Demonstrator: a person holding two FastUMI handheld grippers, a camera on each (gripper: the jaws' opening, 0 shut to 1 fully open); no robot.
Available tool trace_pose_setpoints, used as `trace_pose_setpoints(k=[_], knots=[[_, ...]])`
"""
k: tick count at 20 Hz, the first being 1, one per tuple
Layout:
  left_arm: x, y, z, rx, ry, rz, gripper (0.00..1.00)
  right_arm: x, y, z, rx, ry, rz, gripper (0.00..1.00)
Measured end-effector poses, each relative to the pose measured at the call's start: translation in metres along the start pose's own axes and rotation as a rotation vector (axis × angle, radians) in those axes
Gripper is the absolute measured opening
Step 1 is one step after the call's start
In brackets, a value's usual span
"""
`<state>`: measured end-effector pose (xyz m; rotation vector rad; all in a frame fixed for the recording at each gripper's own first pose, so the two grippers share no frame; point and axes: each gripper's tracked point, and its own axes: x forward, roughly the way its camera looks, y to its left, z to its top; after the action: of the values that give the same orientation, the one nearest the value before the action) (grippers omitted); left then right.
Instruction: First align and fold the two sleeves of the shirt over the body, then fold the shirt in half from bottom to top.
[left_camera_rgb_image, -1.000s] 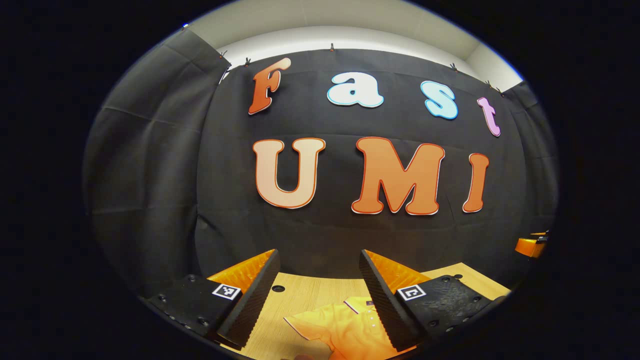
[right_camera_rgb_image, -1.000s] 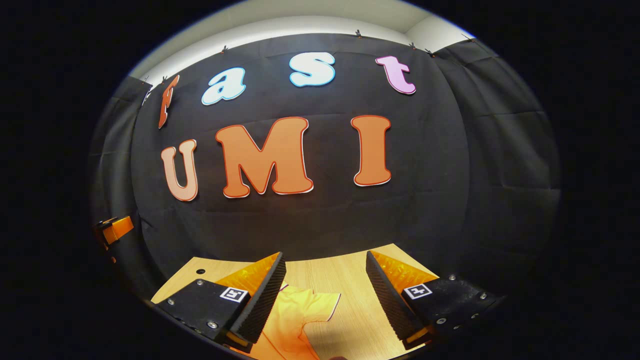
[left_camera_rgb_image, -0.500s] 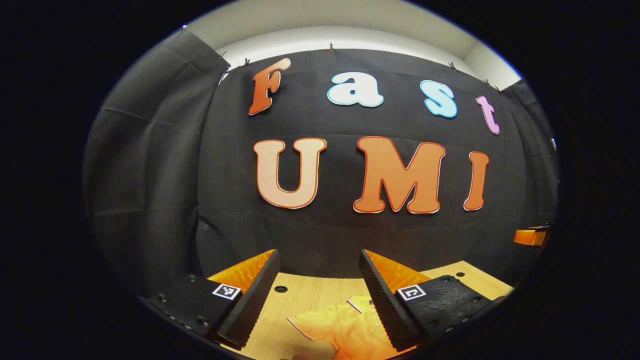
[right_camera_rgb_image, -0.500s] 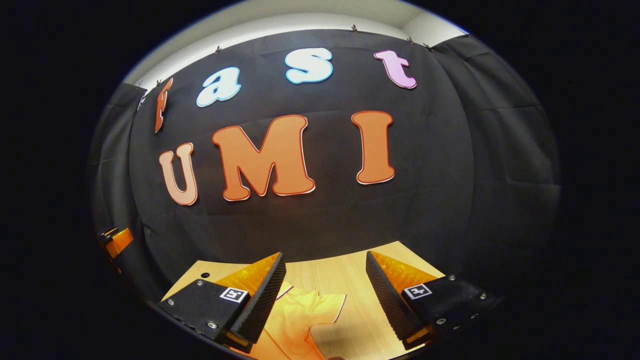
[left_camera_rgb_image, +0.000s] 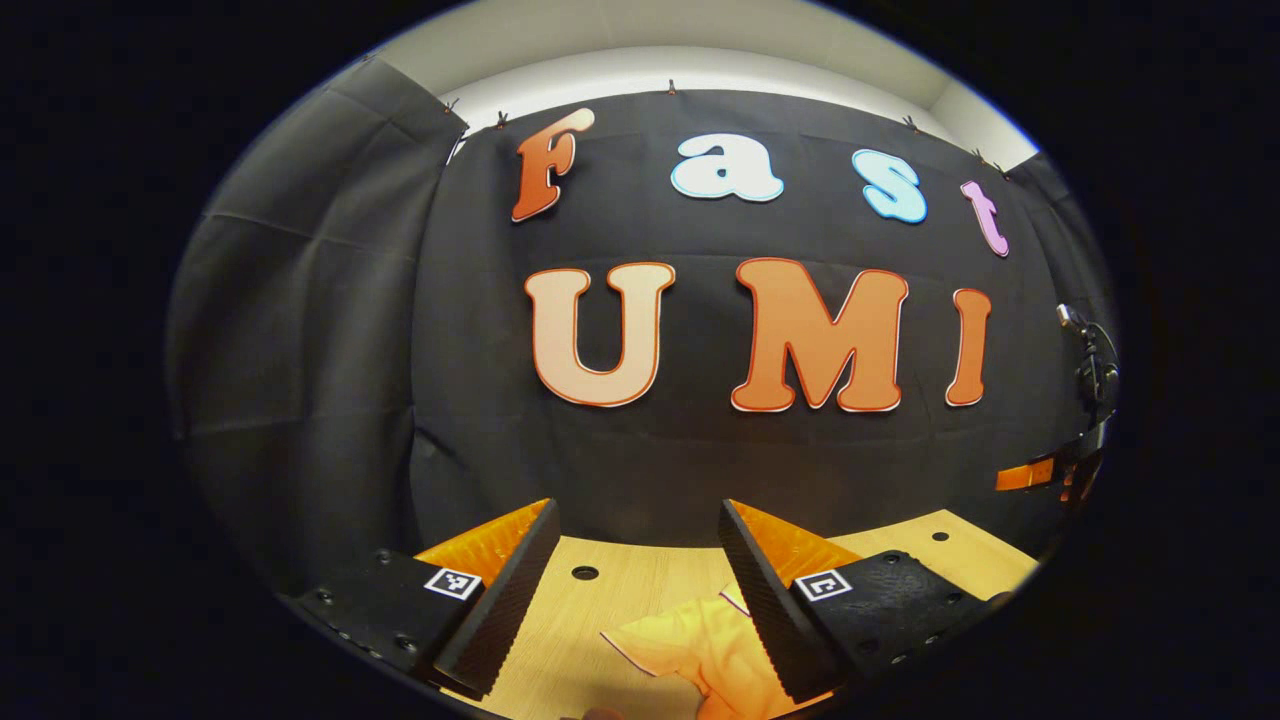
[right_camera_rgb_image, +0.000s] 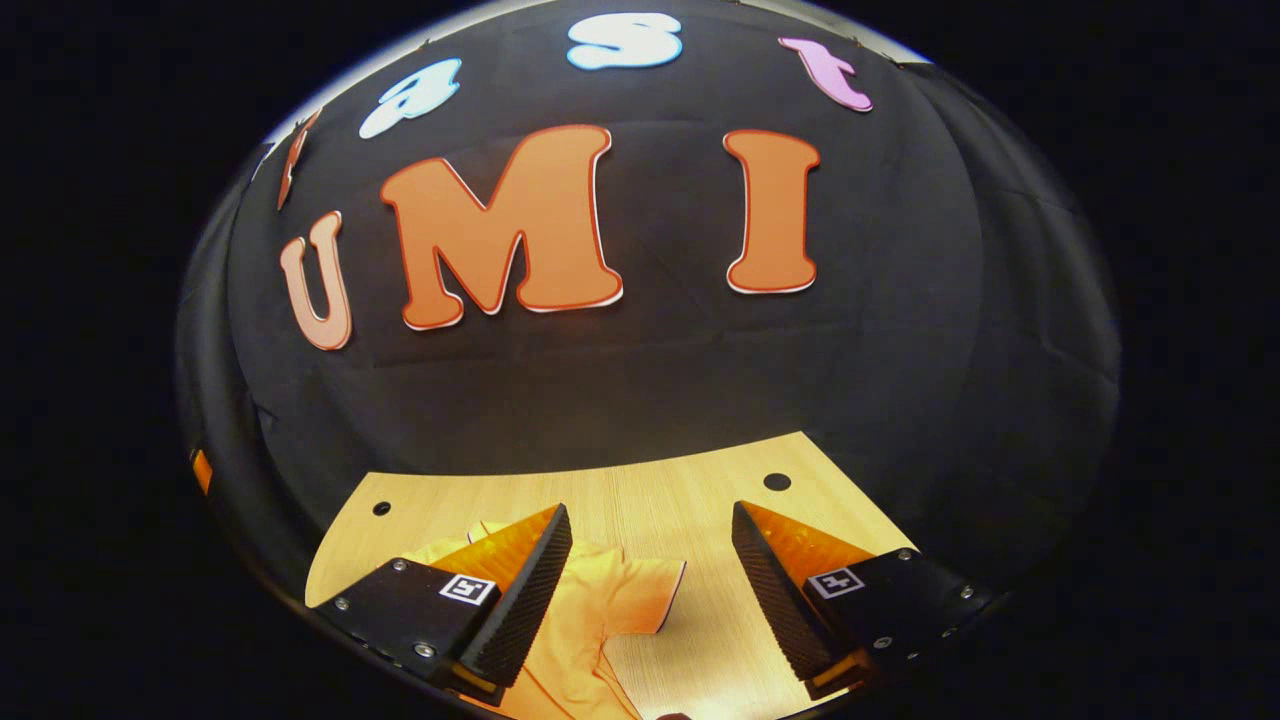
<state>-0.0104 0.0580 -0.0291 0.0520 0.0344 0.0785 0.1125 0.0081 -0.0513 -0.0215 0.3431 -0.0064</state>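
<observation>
An orange polo shirt lies flat on the light wooden table (left_camera_rgb_image: 600, 600). In the left gripper view its left sleeve (left_camera_rgb_image: 690, 645), edged with a thin white and dark trim, lies low between and under my fingers, with the collar partly behind the right finger. My left gripper (left_camera_rgb_image: 636, 515) hovers above it, open and holding nothing. In the right gripper view the other sleeve (right_camera_rgb_image: 630, 600) spreads out beside the left finger. My right gripper (right_camera_rgb_image: 650, 515) is open above the table (right_camera_rgb_image: 660, 480), with bare wood between its fingers.
The black cloth wall closes off the table's far edge. Small round holes (right_camera_rgb_image: 777, 481) dot the tabletop near its back corners. The right gripper's orange part (left_camera_rgb_image: 1028, 474) shows at the far right of the left gripper view, below a dark fixture (left_camera_rgb_image: 1092, 360).
The right gripper has tipped down and moved forward, so much more tabletop shows and the sleeve lies farther between its fingers. The left gripper has shifted only slightly. Both stay open.
</observation>
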Motion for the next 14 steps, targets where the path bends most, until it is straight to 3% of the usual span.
trace_pose_setpoints(k=[9,14], knots=[[0.012,0.038,-0.020,-0.003,0.040,0.060,0.98,0.102,-0.004,-0.103,-0.012,0.460,-0.049,0.99],[0.017,0.052,-0.032,0.002,0.073,0.093,0.98,0.145,-0.011,-0.158,-0.003,0.654,-0.092,0.99]])
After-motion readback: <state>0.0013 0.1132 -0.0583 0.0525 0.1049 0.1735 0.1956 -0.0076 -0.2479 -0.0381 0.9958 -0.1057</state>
